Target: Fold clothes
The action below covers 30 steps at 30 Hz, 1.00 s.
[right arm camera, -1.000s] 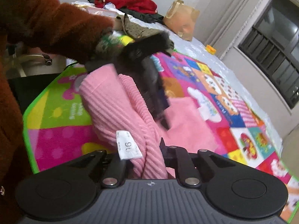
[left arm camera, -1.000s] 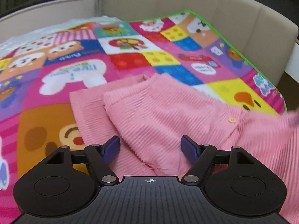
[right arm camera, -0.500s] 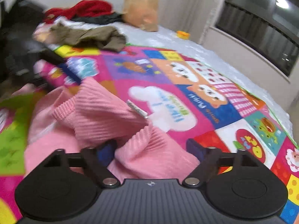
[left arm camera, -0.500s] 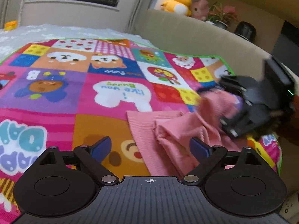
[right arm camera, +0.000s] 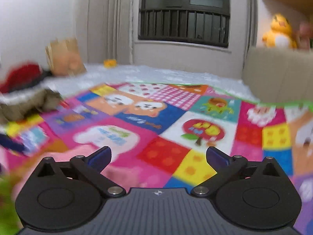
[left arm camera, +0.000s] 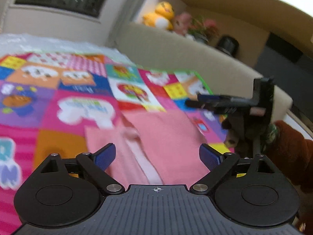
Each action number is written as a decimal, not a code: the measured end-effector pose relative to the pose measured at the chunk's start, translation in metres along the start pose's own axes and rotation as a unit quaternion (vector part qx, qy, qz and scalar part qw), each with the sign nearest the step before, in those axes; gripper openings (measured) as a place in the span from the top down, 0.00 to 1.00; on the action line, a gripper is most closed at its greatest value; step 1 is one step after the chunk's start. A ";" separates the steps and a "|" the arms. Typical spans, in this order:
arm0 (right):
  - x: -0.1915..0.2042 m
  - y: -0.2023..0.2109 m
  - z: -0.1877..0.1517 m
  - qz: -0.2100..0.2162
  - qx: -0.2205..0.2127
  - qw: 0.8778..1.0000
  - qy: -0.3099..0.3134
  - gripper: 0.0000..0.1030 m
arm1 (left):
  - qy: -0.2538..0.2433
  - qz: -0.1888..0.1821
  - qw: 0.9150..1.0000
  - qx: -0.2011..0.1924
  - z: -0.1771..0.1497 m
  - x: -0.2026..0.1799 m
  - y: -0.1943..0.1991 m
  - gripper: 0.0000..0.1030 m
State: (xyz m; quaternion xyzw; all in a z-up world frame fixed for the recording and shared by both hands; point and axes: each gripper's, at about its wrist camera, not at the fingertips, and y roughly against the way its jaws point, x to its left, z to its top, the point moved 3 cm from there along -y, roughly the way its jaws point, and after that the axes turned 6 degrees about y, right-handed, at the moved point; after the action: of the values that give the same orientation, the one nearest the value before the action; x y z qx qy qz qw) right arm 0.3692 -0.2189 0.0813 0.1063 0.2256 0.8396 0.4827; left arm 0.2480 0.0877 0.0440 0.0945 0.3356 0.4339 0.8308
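The pink ribbed garment (left arm camera: 168, 137) lies on the colourful patchwork play mat (left arm camera: 58, 98), partly folded, with a paler strip running down its near side. The left hand-held gripper (left arm camera: 156, 156) hovers over it with its blue pads spread wide, the cloth showing between and below them but not pinched. In the left wrist view the right hand-held gripper (left arm camera: 197, 100) shows from the side, off the garment's far right edge, borne by an arm in a brown fuzzy sleeve (left arm camera: 291, 148). In its own view the right hand-held gripper (right arm camera: 158, 157) has jaws opening, nothing between them, only the mat beyond; a blurred edge of pink shows at the lower left. A heap of red and olive clothes (right arm camera: 23, 90) and a brown paper bag (right arm camera: 64, 56) sit at the far left, and a yellow plush toy (right arm camera: 279, 32) sits on the ledge beyond the beige headboard (left arm camera: 176, 54).
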 end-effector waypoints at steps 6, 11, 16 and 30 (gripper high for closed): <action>0.031 0.024 -0.059 0.061 0.028 0.997 0.032 0.17 | -0.017 0.039 0.998 0.052 -0.037 -0.002 -0.029 0.15; 0.057 0.009 -0.064 0.099 0.041 0.994 0.032 0.81 | -0.005 0.035 0.997 0.063 -0.038 0.007 -0.040 0.41; 0.049 -0.029 -0.024 0.087 0.019 0.996 0.016 0.85 | -0.027 0.073 0.996 0.034 -0.009 0.019 -0.044 0.42; 0.016 -0.022 -0.058 0.058 0.070 0.985 -0.148 0.15 | -0.021 0.135 0.990 0.045 -0.013 0.051 -0.061 0.31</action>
State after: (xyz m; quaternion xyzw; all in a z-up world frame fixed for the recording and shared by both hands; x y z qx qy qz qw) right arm 0.3540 -0.2115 0.0190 0.2761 0.2032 0.8234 0.4523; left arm 0.2998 0.0886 -0.0173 0.1855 0.3217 0.5240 0.7665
